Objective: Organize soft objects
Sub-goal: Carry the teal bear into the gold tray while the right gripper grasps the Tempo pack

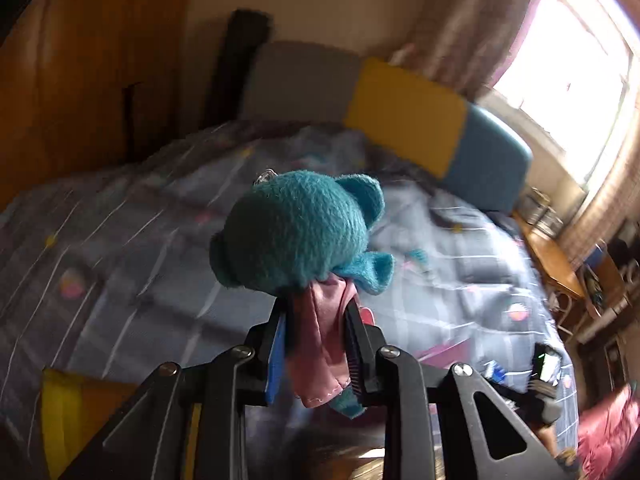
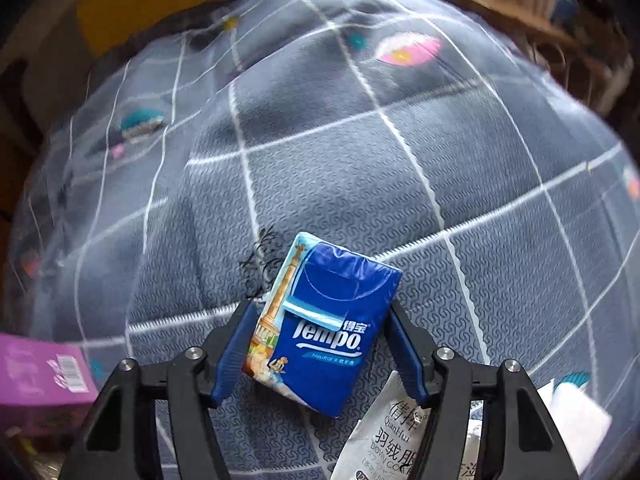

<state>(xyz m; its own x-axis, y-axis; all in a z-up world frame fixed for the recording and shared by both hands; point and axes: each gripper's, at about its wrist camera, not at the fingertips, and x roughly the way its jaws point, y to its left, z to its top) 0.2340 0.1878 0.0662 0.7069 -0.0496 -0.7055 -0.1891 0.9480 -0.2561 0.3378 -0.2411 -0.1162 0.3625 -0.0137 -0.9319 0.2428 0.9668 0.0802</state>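
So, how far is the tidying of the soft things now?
Nothing looks put away yet. In hand: the left tongs are shut on the teal plush toy, held above the bed cover; the right tongs grip the blue tissue pack. Left: a white packet and a purple box still lie on the cover, and both held items need placing.

Teal plush toy (image 1: 294,232) lifted upright, blue tissue pack (image 2: 320,328) tilted

left gripper (image 1: 316,344) clamped on plush toy (image 1: 296,232) above bedspread (image 1: 120,220); right gripper (image 2: 320,344) pinching tissue pack (image 2: 324,332).
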